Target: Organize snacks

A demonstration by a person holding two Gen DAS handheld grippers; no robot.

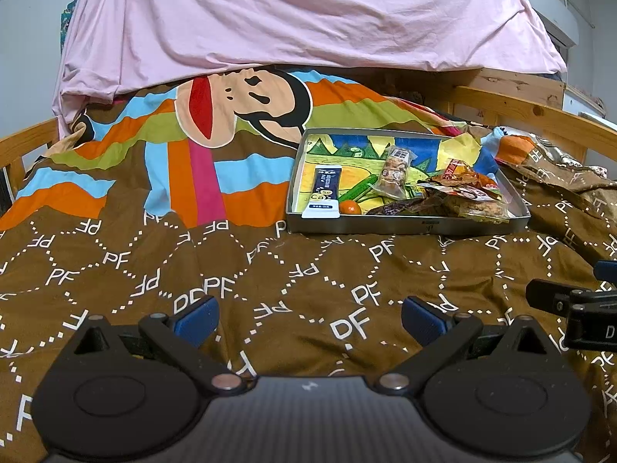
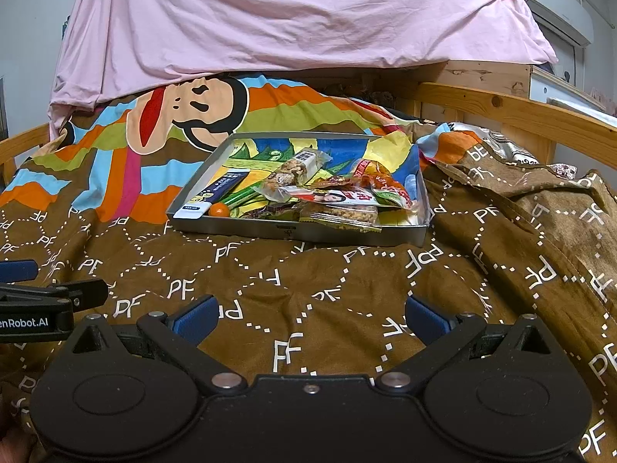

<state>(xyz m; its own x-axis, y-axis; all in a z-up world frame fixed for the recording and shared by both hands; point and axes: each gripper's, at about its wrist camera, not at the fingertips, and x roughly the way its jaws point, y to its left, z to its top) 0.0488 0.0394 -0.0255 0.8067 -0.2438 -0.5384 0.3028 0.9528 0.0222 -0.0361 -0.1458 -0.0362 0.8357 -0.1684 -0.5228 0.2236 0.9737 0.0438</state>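
A shallow metal tray (image 1: 408,227) (image 2: 293,231) with a colourful drawing inside lies on the bed and holds several snack packets. A dark blue and white stick pack (image 1: 323,192) (image 2: 216,193) lies at its left, with a small orange fruit (image 1: 351,207) (image 2: 219,209) beside it. A clear nut bar (image 1: 395,171) (image 2: 293,171) and red and brown packets (image 1: 468,193) (image 2: 358,196) fill the right side. My left gripper (image 1: 308,318) stands open over the quilt, well short of the tray. My right gripper (image 2: 312,318) is open too, with nothing between its fingers.
A brown quilt (image 1: 270,277) (image 2: 308,289) with white "PF" letters and a cartoon monkey covers the bed. Pink cloth (image 1: 289,19) hangs behind. Wooden rails (image 1: 540,115) (image 2: 513,112) run along the right and left. The quilt bunches up right of the tray (image 2: 520,200).
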